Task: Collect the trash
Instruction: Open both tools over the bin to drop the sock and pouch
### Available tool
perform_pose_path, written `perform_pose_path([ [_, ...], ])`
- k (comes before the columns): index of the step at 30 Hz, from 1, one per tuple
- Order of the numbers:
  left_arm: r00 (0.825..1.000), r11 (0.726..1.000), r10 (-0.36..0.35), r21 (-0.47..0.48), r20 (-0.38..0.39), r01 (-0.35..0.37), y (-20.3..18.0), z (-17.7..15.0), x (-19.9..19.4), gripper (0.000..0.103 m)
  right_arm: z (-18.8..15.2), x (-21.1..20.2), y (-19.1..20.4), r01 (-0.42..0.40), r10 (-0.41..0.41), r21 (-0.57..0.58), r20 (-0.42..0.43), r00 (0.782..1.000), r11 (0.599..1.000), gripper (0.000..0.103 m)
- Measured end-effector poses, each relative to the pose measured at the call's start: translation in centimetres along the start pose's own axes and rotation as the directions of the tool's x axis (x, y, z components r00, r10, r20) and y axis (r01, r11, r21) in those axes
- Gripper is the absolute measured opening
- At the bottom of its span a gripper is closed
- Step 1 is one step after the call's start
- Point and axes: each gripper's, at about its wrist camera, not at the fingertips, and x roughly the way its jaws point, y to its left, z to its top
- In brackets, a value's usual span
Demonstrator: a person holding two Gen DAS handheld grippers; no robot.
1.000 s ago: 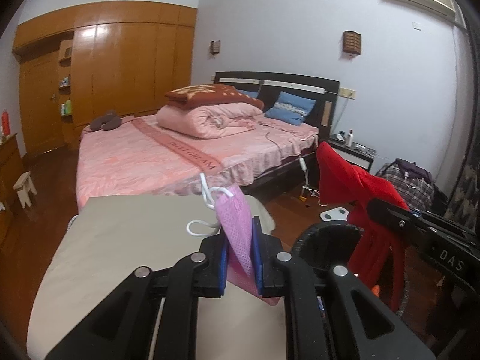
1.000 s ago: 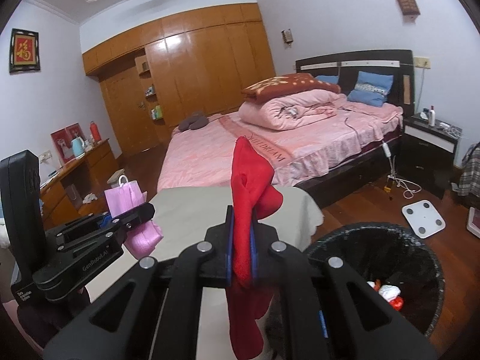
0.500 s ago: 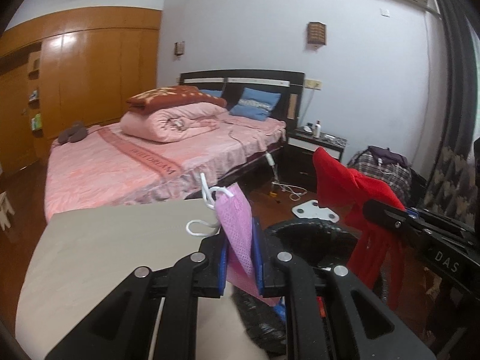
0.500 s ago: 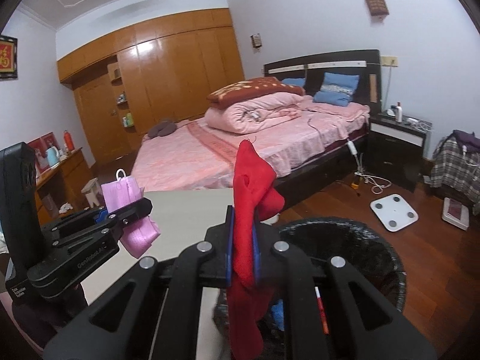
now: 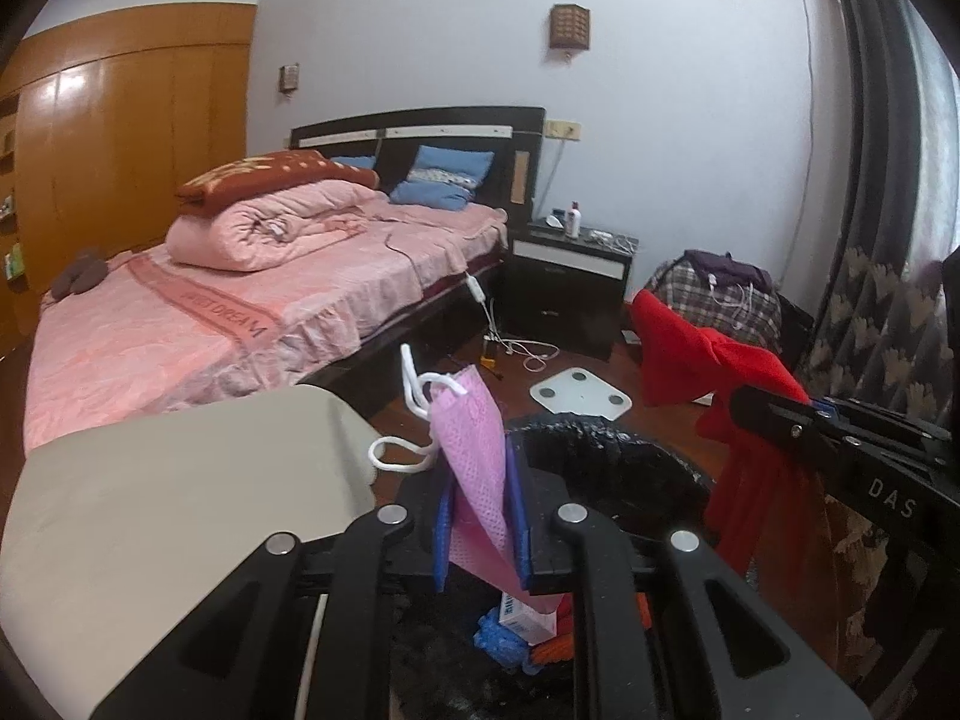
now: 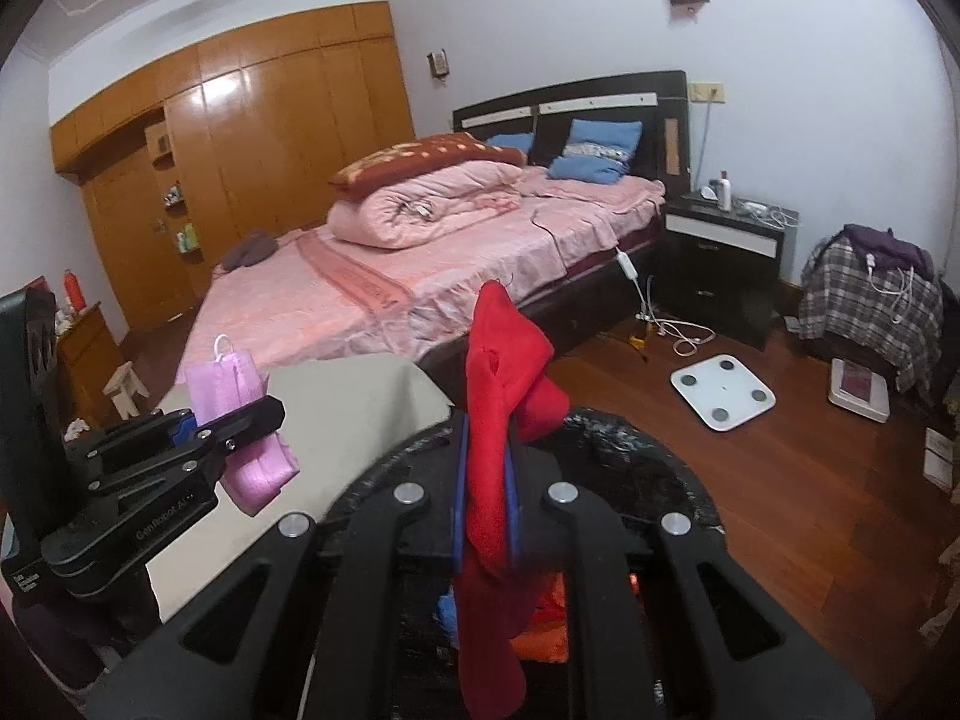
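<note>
- We see a bed [image 6: 432, 264] with pink covers and a dark headboard against a pale wall [image 6: 540, 18].
- Left of the bed runs a glossy wooden wardrobe [image 6: 258, 138].
- Right of the bed stands a black nightstand [image 6: 726, 252].
- In front of the nightstand, a white scale [image 6: 722, 392] lies on the reddish wooden floor [image 6: 810, 480].
- Dark curtains [image 5: 882, 180] hang far right of the bed.

Pink mesh mask [image 5: 474, 468] with white ear loops, upright, pinched in the left claw [image 5: 480, 531], red cloth [image 6: 498, 420] draped through the right claw [image 6: 486, 510], black-lined trash bin [image 5: 630, 474] holding litter below both claws
</note>
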Motion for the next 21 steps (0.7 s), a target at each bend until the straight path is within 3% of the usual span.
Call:
perform_pose_path([
  [6,0.999,0.999,-0.039,0.020,-0.024,0.040,-1.6,-0.1,2.5,0.016,-0.5,1.3,-1.6,0.021,-0.021,0.008,-0.020,1.000,1.000,0.011],
  [9,0.997,0.997,-0.067,0.029,-0.033,0.068,-2.4,0.0,3.6,0.026,-0.7,1.9,-2.7,0.029,-0.029,0.019,-0.028,0.999,0.999,0.012],
  [11,0.996,0.997,-0.076,0.032,-0.040,0.077,-2.7,-0.1,4.2,0.055,-0.7,2.2,-3.1,0.040,-0.039,0.019,-0.035,0.999,0.999,0.022],
  [13,0.996,0.996,-0.080,0.025,-0.046,0.081,-2.4,-0.2,4.5,0.061,-0.8,2.4,-3.5,0.059,-0.059,0.019,-0.030,0.998,0.998,0.040],
  [17,0.997,0.998,-0.057,0.015,-0.044,0.058,-1.7,-0.4,4.4,0.075,-1.0,2.1,-4.1,0.083,-0.083,0.028,-0.012,0.996,0.996,0.055],
  [21,0.999,1.000,-0.026,-0.003,-0.042,0.026,-0.7,-0.3,3.8,0.084,-1.1,1.5,-4.4,0.101,-0.101,0.034,0.012,0.995,0.994,0.082],
])
